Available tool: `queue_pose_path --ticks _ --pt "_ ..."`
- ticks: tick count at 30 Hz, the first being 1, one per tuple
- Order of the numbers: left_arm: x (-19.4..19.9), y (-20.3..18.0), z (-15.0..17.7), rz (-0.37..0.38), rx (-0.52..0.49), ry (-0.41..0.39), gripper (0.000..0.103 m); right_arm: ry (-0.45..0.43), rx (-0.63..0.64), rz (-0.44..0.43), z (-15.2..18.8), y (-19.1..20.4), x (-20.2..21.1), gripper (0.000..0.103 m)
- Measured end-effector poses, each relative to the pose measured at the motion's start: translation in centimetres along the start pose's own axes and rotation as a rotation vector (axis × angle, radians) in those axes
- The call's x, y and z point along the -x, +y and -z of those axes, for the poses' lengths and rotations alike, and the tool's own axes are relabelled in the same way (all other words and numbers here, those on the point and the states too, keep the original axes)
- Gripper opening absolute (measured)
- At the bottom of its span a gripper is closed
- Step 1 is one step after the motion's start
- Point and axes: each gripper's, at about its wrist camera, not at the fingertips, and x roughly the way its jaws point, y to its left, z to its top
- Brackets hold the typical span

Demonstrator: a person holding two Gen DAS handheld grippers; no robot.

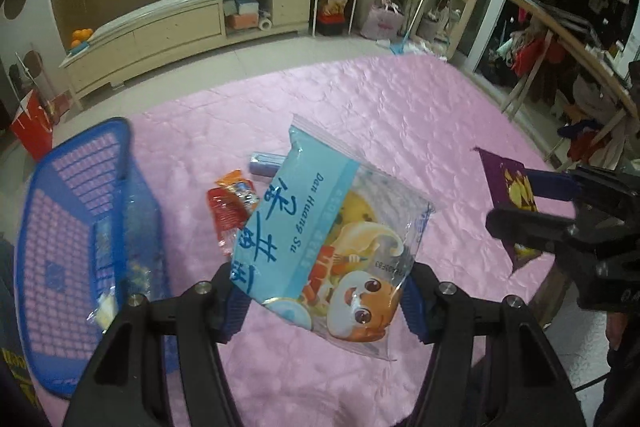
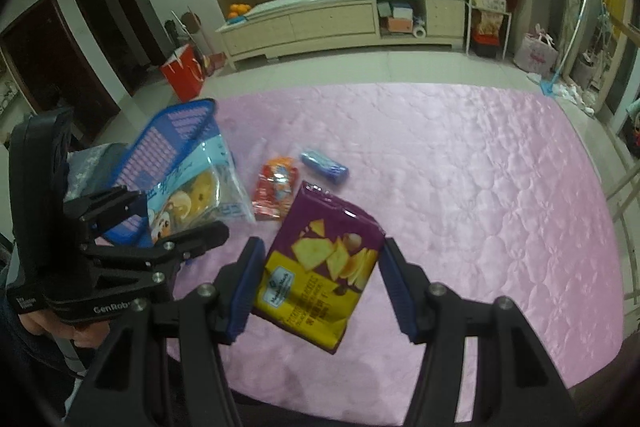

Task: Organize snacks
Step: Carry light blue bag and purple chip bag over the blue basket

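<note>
My left gripper (image 1: 320, 303) is shut on a light-blue snack bag (image 1: 320, 227) with a cartoon squirrel and holds it above the pink cloth; the bag also shows in the right wrist view (image 2: 192, 195). My right gripper (image 2: 320, 287) is shut on a purple and yellow cracker packet (image 2: 320, 267), also held above the cloth; the packet shows in the left wrist view (image 1: 508, 199). A blue plastic basket (image 1: 60, 227) stands at the left with a few wrapped snacks inside. A red-orange snack packet (image 1: 230, 205) and a small blue-purple packet (image 1: 266, 163) lie on the cloth.
The table is covered by a pink quilted cloth (image 2: 480, 187). A cream TV cabinet (image 2: 340, 19) stands along the far wall. A red paper bag (image 2: 182, 75) stands on the floor beyond the basket. A mirror and a clothes rack are at the right.
</note>
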Motion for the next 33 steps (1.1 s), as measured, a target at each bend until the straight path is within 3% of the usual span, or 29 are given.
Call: queue_pose_path --ticks 18,33 --pt "11.6 8.7 5.2 -0.103 0.116 -0.077 0.060 -0.038 0.152 -0.052 -1.1 14.7 1.4 0.063" --pt "16.8 18.1 8.8 -0.184 0.199 -0.121 0.060 0.008 0.235 -0.112 -2.6 24.0 -3.3 0.063"
